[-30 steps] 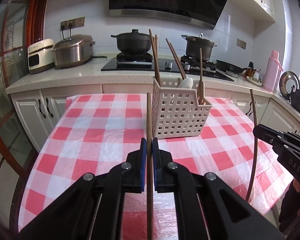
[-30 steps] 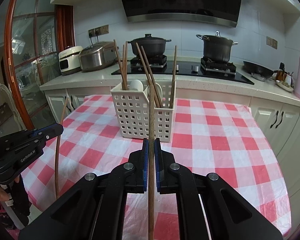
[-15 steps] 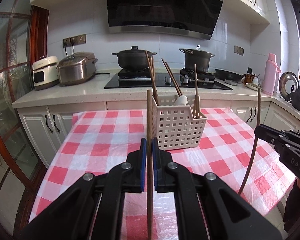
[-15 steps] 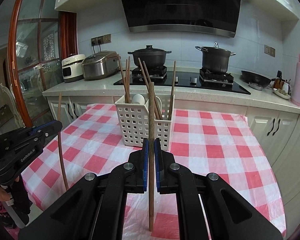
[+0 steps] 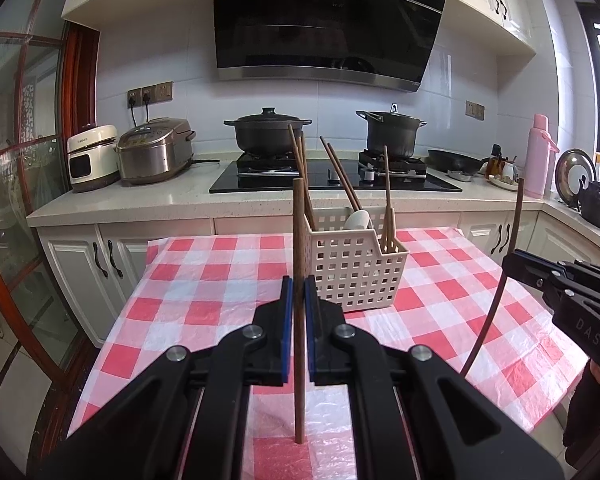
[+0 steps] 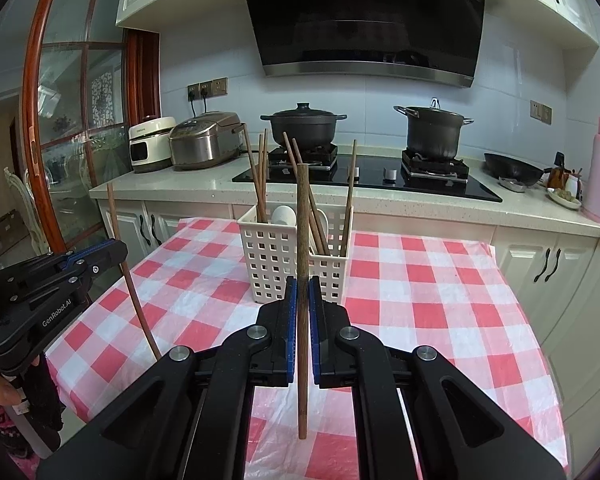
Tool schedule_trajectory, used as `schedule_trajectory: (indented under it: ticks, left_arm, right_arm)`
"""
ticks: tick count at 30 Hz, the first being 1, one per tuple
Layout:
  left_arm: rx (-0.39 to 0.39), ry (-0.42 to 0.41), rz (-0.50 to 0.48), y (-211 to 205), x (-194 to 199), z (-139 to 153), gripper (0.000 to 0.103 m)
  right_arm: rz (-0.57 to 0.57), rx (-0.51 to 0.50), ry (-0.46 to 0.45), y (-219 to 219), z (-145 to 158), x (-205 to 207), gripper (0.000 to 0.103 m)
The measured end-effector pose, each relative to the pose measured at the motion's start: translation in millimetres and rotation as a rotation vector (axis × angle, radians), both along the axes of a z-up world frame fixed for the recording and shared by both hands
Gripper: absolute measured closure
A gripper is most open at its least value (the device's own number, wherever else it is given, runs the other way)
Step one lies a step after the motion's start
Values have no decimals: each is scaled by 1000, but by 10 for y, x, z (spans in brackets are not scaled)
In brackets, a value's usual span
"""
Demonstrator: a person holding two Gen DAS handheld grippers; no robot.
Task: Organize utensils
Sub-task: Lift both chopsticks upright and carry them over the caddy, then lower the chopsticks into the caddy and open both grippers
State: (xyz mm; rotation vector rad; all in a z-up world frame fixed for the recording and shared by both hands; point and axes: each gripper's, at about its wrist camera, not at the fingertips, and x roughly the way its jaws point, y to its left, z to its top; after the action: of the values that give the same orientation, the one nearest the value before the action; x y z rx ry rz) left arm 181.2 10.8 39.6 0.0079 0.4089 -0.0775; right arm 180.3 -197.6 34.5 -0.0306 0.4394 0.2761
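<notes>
- left gripper [image 5: 296,300] is clamped on a chopstick [image 5: 299,240] standing upright above the checked tablecloth [image 5: 204,280].
- white basket [image 5: 356,272], holding more chopsticks, sits mid-table just beyond.
- right gripper [image 6: 302,304] pinches a second chopstick [image 6: 302,220], also vertical, level and facing the basket.

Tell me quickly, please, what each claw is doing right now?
Left claw: shut on an upright wooden chopstick.
Right claw: shut on its own wooden chopstick, also upright.
</notes>
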Motion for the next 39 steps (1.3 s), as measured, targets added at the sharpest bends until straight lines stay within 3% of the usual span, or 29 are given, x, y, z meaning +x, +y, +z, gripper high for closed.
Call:
schedule_trajectory:
  ticks: [11, 20, 39]
  left_arm:
    - [-9, -22, -23, -4, 49, 150, 97]
    - [-26, -14, -53, 21, 386, 497, 97]
    - [-47, -72, -40, -22, 1319, 1611, 97]
  right_arm:
    - [5, -5, -16, 6, 127, 87, 97]
    - [-2, 66, 1, -112, 471, 509, 97]
    - [-65, 98, -32, -101, 1057, 1496, 97]
